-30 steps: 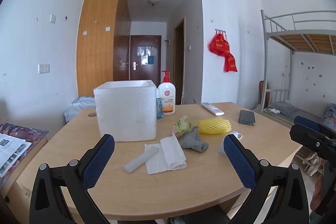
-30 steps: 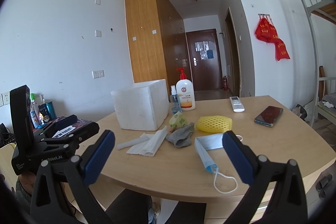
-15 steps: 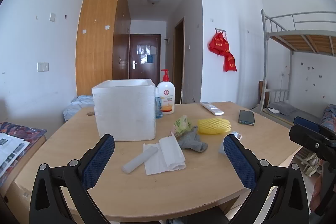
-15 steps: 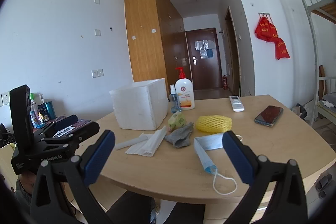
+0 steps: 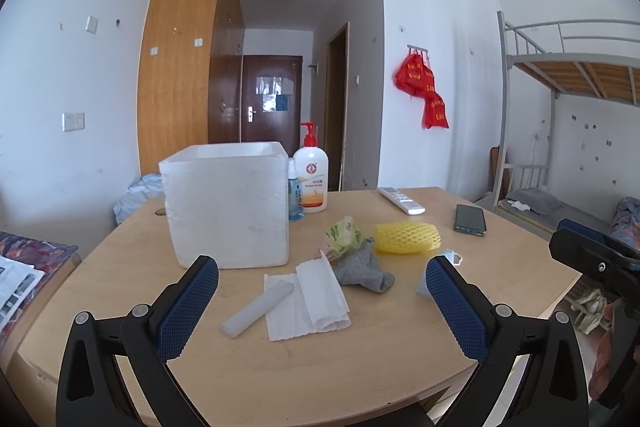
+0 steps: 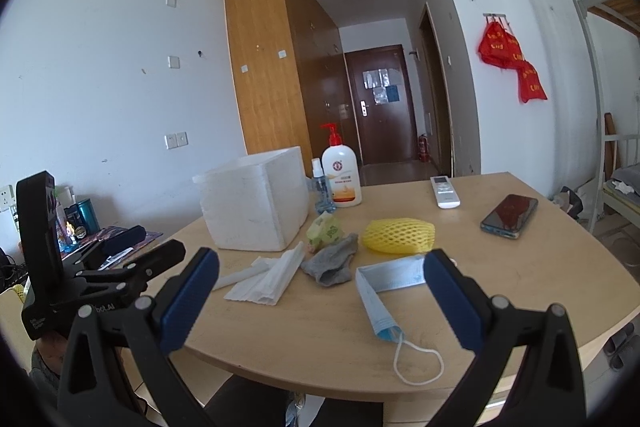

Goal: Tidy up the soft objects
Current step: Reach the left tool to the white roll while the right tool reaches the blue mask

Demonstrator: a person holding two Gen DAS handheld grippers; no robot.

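Several soft things lay in a loose row across the near half of the table point(image 5: 280, 379), right of the foam box point(image 5: 228, 207): tissue point(image 5: 316, 299) and sock point(image 5: 362, 271) ahead of the left gripper point(image 5: 322, 307), mask point(image 6: 390, 281) with its long axis running near-to-far just ahead of the right gripper point(image 6: 320, 301). Both grippers hovered short of the table edge, jaws spread wide and holding nothing. By my judgement the right gripper was nearer the mask, the left nearer the tissue.

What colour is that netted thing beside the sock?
Yellow foam net, clearest in the right wrist view.
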